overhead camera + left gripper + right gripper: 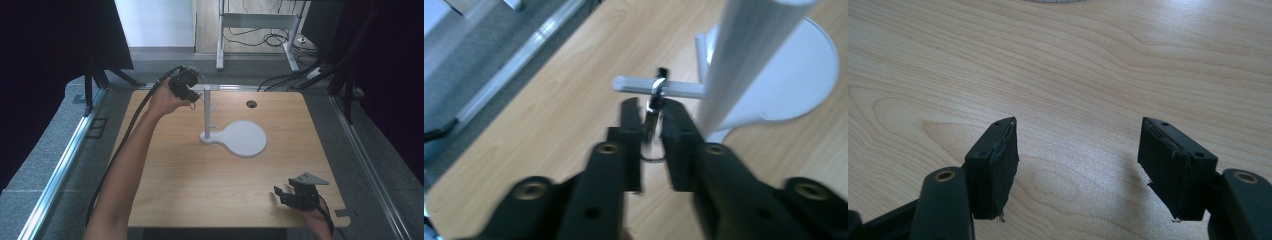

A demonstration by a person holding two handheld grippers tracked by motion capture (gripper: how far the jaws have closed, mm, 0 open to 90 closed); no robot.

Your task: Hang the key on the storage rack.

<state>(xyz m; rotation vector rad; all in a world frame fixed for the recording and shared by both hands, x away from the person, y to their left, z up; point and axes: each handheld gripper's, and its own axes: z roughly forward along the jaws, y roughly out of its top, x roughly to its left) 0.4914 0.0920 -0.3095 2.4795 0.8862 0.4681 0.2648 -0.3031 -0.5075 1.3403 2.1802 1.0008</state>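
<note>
A white stand with an upright pole [206, 112] and a round flat base [245, 139] sits mid-table. In the left gripper view the pole [749, 65] carries a short white side peg [629, 83]. A small metal clip with a ring [655, 92] hangs on that peg. My left gripper [651, 107] has a jaw on each side of the clip with a small gap, and the pads do not seem to press on it. From above, the left gripper [194, 96] is held high beside the pole's top. My right gripper [279, 192] [1078, 125] rests open and empty near the front right corner.
A wooden table [165, 190] has a cable hole [251, 104] at its back. An aluminium rail [60, 165] runs along the left. Dark screens stand on both sides. A desk frame and cables [272, 37] lie on the floor beyond.
</note>
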